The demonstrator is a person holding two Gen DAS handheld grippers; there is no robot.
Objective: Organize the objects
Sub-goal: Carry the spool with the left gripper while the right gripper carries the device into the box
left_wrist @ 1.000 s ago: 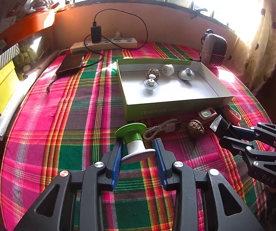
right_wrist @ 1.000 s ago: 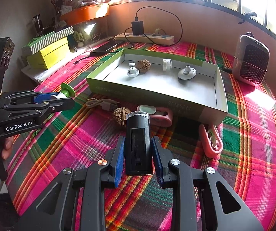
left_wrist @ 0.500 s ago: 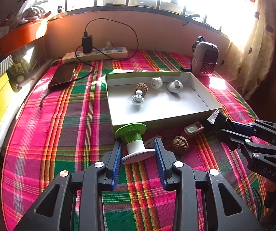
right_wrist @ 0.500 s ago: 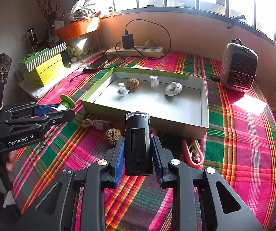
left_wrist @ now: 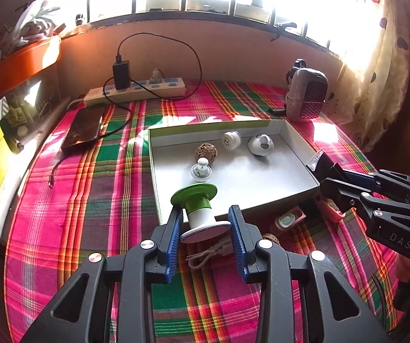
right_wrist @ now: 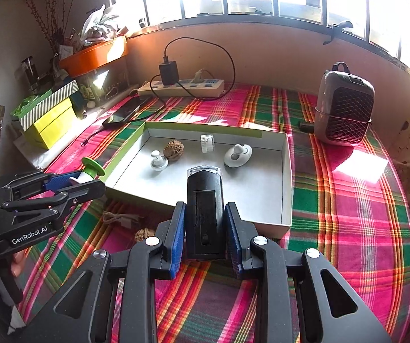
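- box (left_wrist: 299, 143), white inside with green sides, sits on the checked cloth (left_wrist: 90, 188) in our left view. that is where the loose things go.
- inside it we see a brown nut (left_wrist: 206, 151), a small white knob (left_wrist: 201, 168), a round white cap (left_wrist: 231, 140) and a white dome piece (left_wrist: 260, 144). they are apart from each other.
- our left gripper (left_wrist: 205, 225) holds a green and white spool (left_wrist: 197, 211). the blue pads press on its white bottom disc, and its green top leans toward the box's near wall.
- under the spool, on the cloth, lie a grey cord (left_wrist: 208, 254) and part of another nut (left_wrist: 270, 238). a small pink thing (left_wrist: 289, 219) sits just by the box's near wall.
- on the right of this view we see the right gripper (left_wrist: 323, 171) with a black block (left_wrist: 323, 165) in it, up by the box's right wall.
- at the back are a power strip (left_wrist: 136, 91), a dark phone (left_wrist: 83, 128) and a small grey heater (left_wrist: 306, 91).
- in our right view, the right gripper (right_wrist: 205, 228) pinches the black block (right_wrist: 204, 214) tight from both sides. the block stands up between the pads, with a clear tip on top, in front of the box (right_wrist: 286, 177).
- the same four small things lie in the back half of the box.
- on the left of this view the left gripper (right_wrist: 90, 181) holds the spool (right_wrist: 89, 171) beside the box's left corner. a hand (right_wrist: 16, 265) peeks out under it.
- the cord (right_wrist: 119, 218) and the nut (right_wrist: 143, 234) lie on the cloth (right_wrist: 348, 228), just outside the box's near wall.
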